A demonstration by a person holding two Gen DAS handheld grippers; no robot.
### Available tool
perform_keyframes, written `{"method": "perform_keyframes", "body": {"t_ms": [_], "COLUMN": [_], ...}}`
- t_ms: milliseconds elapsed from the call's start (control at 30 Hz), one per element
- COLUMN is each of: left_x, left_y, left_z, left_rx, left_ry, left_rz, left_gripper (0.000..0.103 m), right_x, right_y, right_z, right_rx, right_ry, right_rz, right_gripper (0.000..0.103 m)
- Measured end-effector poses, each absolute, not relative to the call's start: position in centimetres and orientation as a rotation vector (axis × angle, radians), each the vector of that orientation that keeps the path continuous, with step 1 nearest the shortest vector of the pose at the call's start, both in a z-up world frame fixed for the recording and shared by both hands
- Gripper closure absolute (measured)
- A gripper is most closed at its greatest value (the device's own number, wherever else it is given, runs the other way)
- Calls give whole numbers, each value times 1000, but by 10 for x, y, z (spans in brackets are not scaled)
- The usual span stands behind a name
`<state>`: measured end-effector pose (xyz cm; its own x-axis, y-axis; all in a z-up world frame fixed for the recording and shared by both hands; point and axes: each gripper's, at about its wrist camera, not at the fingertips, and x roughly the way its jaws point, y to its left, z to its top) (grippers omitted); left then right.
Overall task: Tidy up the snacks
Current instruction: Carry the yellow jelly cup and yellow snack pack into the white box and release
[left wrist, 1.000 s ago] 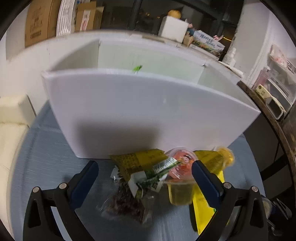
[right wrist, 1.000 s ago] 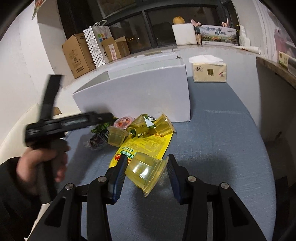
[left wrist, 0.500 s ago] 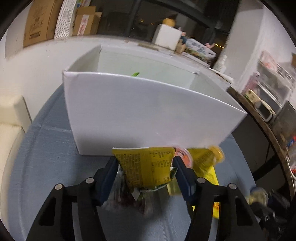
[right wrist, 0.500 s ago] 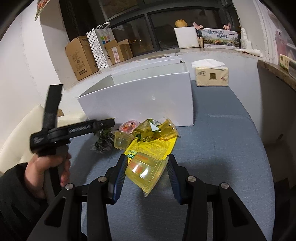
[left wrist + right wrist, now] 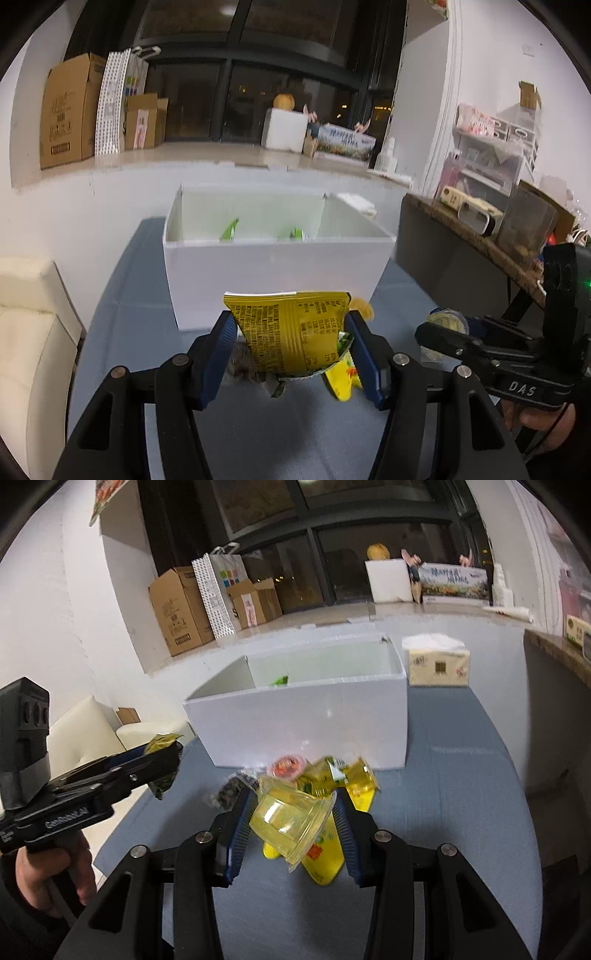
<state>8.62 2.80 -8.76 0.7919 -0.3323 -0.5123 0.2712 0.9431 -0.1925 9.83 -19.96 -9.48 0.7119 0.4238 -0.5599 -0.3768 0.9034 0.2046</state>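
surface: blue-grey tablecloth (image 5: 461,775), white box (image 5: 306,720), tissue pack (image 5: 437,664) | room: dark windows (image 5: 199,103), cardboard boxes (image 5: 181,609) | left gripper (image 5: 291,345) clamps yellow snack packet (image 5: 291,332) | right gripper (image 5: 291,821) clamps yellow jelly cup (image 5: 288,823)

L gripper (image 5: 291,354) fingers clamped, raised; R gripper (image 5: 291,819) fingers clamped.
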Motion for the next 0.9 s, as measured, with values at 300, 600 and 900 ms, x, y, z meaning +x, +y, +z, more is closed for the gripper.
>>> {"method": "perform_keyframes", "body": {"t_ms": [300,600,900], "left_x": [149,247,269], "left_y": [35,32,41], "left_z": [-39,-41,-83], "left_rx": [-107,-66,-93], "left_ry": [494,558,683], "left_rz": [-316,-258,-177], "left_gripper": [38,38,0], "right_x": [147,247,283], "right_y": [-195,-197,-208], "right_z": [-50,-33,-52], "right_rx": [63,82,121], "right_ry": [556,607,672], "right_rz": [457,403,356], "right_gripper": [56,56,0]}}
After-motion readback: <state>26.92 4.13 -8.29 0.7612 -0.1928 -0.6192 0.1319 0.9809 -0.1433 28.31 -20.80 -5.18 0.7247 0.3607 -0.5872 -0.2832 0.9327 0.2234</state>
